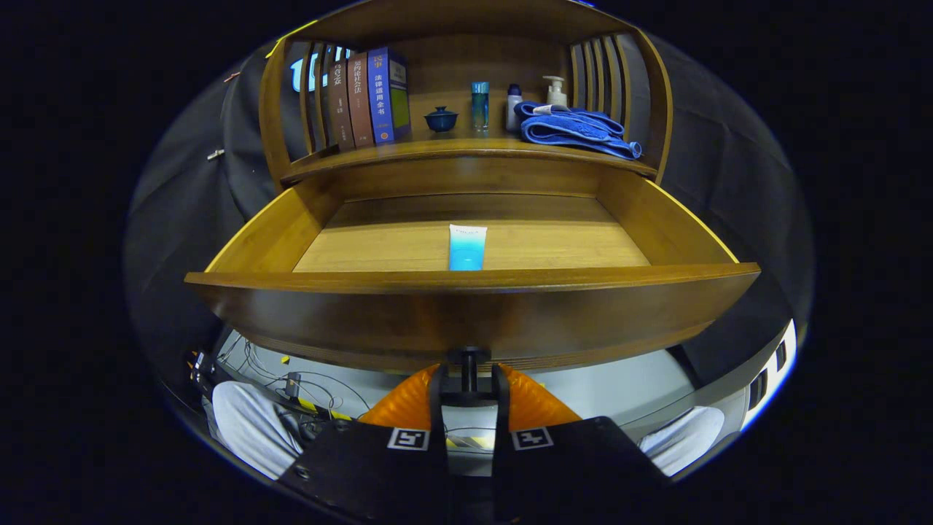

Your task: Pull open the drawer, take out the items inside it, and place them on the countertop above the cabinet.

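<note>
The gripper [469,379] pinches the drawer knob [469,357] between both fingers at six o'clock, the open drawer [474,292] holds a blue tube [466,248] at centre, and toward twelve the countertop [466,149] carries books [368,98], lidded cup [441,119], bottles [479,106], folded towel [576,127].

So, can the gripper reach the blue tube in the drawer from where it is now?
Probably not directly. The gripper is closed on the drawer knob, below the front panel. The blue tube lies beyond that panel, uncovered in the open drawer, so the gripper must release, rise and come in from above.
</note>
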Tool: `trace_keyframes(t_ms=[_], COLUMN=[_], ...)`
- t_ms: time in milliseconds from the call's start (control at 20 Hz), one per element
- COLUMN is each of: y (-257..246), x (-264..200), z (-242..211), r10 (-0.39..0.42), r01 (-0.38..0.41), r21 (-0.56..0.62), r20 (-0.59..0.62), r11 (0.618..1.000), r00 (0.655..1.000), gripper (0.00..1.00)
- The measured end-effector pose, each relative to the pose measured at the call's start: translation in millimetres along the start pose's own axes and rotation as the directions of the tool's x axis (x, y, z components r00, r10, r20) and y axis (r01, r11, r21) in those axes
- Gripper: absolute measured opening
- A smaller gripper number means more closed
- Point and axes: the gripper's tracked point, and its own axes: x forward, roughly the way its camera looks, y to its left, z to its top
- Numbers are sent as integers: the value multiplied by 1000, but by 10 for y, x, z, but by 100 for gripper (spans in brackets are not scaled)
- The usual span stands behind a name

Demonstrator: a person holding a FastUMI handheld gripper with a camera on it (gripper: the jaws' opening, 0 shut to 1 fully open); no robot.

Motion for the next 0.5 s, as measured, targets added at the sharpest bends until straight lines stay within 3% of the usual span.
trace_keyframes(t_ms=[100,250,350,500], y=[-6,46,48,55], x=[-35,-196,-382,-674], z=[-84,-234,-156,251], r10=[-4,31,33,30], r01=[6,-17,-20,-26], r21=[33,106,110,93], r20=[-51,-134,-118,-40], r11=[999,994,994,995], r00=[999,990,992,999], gripper=[40,77,100,99])
